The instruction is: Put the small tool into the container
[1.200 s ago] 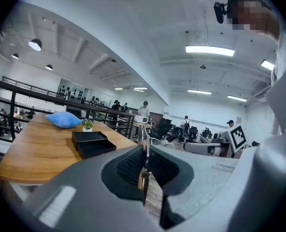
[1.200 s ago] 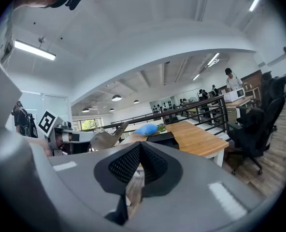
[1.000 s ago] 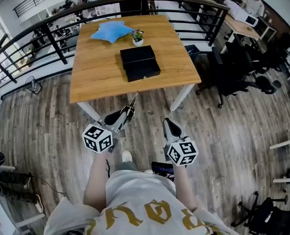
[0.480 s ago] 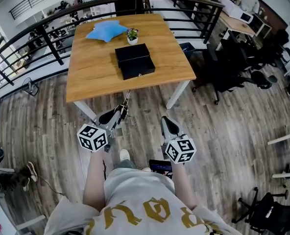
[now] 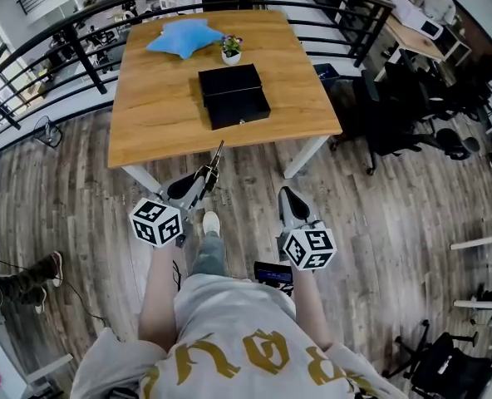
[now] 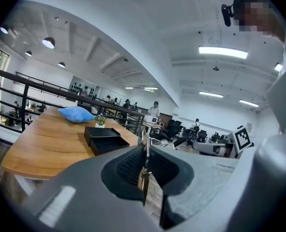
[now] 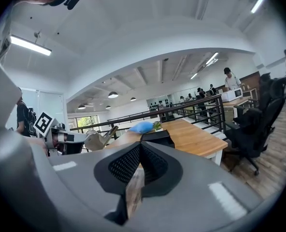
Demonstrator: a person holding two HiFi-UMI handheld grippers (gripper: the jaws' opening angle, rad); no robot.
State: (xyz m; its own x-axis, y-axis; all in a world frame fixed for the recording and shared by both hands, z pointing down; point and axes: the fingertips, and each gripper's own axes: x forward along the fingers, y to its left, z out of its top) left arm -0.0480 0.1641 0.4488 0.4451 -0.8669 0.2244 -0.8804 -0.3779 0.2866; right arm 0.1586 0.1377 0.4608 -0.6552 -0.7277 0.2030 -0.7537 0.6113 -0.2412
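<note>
1. Currently, the left gripper (image 5: 203, 179) is clamped on the small tool (image 5: 216, 158). The tool is a thin shaft pinched between the closed pads, and it projects forward toward the near edge of the table (image 5: 154, 123).
2. The tool is carried over the floor, short of the tabletop, so the step in hand is judged to be the approach.
3. The container (image 5: 233, 96), a black box with its lid laid open, is found at the middle of the table. A small potted plant (image 5: 230, 48) and a blue cushion (image 5: 184, 36) lie beyond it.
4. The grip should be kept firm and the shaft level until the tip is above the open half. The tool is best lowered inside the walls before the pads are parted, since a thin shaft may well roll or bounce out if released from above the rim.
5. The right gripper (image 5: 287, 196) is held with its jaws together and nothing between them. It is best kept to the right, clear of the left gripper's path.
6. Against the frame of half a second ago, a foot has been put forward and a leg now shows between the grippers. The table is drawn slightly larger, so the person is judged to have stepped closer. The hold on the tool is unchanged.
</note>
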